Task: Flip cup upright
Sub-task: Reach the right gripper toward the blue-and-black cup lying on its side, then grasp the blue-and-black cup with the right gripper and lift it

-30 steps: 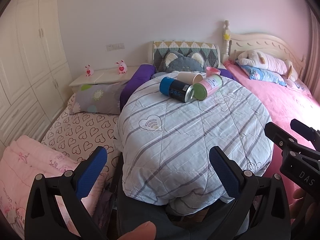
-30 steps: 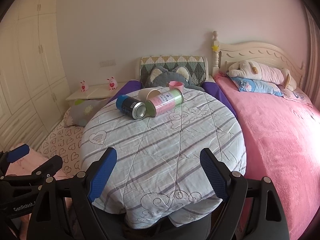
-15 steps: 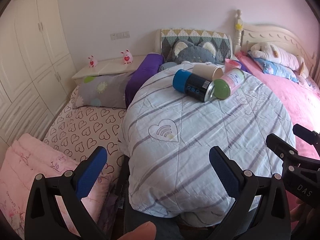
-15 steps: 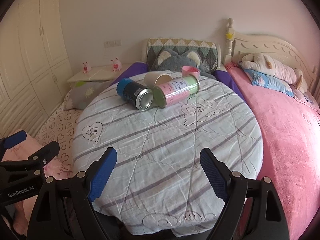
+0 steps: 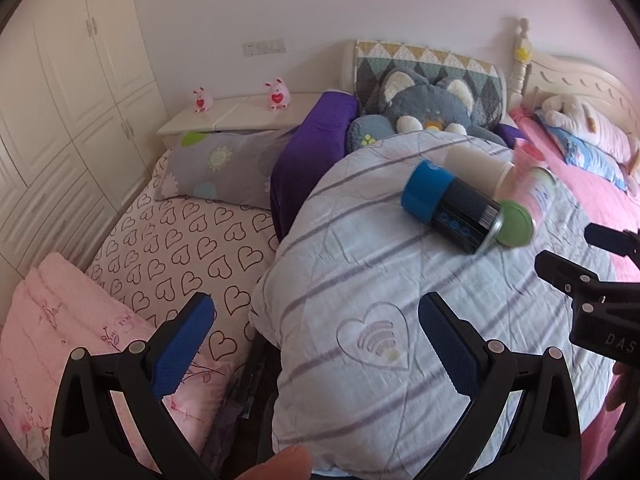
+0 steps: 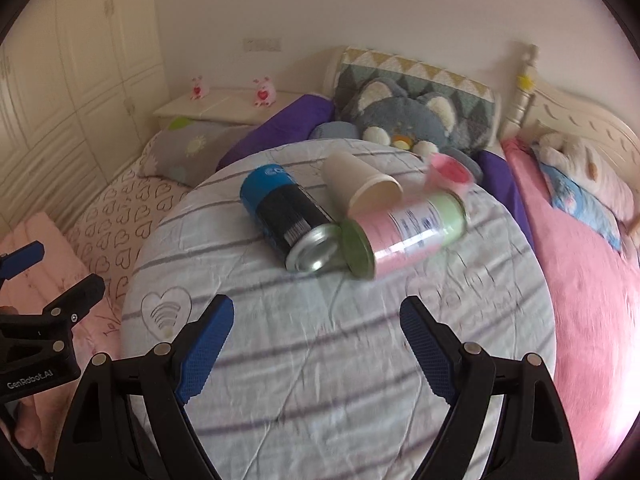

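Our right gripper (image 6: pixel 316 340) hangs w/ jaws spread wide, blue pads (image 6: pixel 206 346) bare, nothing between them, low over the near part of the round table (image 6: pixel 360 380) w/ its striped quilted cover. Our left gripper (image 5: pixel 316 344) is likewise wide apart and empty, over the table's left edge, just by the embroidered heart (image 5: pixel 374 336). In the right wrist view the left gripper's body reads "GenRobot.AI"; in the left wrist view the right gripper's body shows "DAS", rest cut off.

Further out, toward the far side of the table, the cup (image 6: pixel 358 186), a cream paper one, lies on its side, mouth facing right and toward us. It touches the pink-and-green canister (image 6: pixel 404 232) lying just in front of it; that one has a white label w/ small print, too blurred to read. Left of both lies a black can w/ blue cap (image 6: pixel 286 216), metal bottom toward us; the lettering and barcode on it aren't legible. A small pink cup (image 6: pixel 450 170) stands behind the canister, blurred.

Beyond the table: grey plush cat (image 6: pixel 404 120), purple pillow (image 6: pixel 276 128), heart-print sheet (image 5: pixel 180 240), pink bed (image 6: pixel 592 280) on the right.
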Tool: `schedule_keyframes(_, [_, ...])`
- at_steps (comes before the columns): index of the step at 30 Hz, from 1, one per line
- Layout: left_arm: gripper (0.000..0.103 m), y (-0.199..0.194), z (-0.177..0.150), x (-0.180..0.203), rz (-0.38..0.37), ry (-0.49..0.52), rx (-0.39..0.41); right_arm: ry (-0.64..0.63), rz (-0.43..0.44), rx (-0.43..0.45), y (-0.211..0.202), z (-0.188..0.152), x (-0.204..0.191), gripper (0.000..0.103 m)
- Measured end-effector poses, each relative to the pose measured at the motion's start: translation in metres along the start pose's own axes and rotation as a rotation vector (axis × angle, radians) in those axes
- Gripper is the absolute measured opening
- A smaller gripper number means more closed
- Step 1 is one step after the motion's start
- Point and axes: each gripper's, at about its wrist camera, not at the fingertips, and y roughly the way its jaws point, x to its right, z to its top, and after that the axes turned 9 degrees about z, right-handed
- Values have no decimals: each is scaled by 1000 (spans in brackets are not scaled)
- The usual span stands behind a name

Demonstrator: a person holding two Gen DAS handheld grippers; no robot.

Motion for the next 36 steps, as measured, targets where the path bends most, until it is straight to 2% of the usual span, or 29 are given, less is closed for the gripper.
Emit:
schedule_keyframes(8, [103,48,28,-5,32,-22,-58,-172,119,-142,73,62,-9,86])
schedule_keyframes(15, [103,81,42,0,38,-25,-107,-254,164,-236,120,86,-9,86])
schedule_keyframes(25, [103,107,47,0,28,-40,-148,-426,197,-468,168,96,-12,86])
schedule_keyframes(28, [103,110,46,2,19,-35,-156,-455,177,-537,181,93,-14,86])
schedule_keyframes(30, [103,111,46,3,17,-32,-158,-450,200,-557,184,92,-14,78])
schedule_keyframes(31, [103,111,46,3,16,-32,-159,-437,218,-563,184,91,-15,68])
schedule_keyframes(36, [103,109,43,2,13,-34,-163,-433,194,-543,178,89,-15,68])
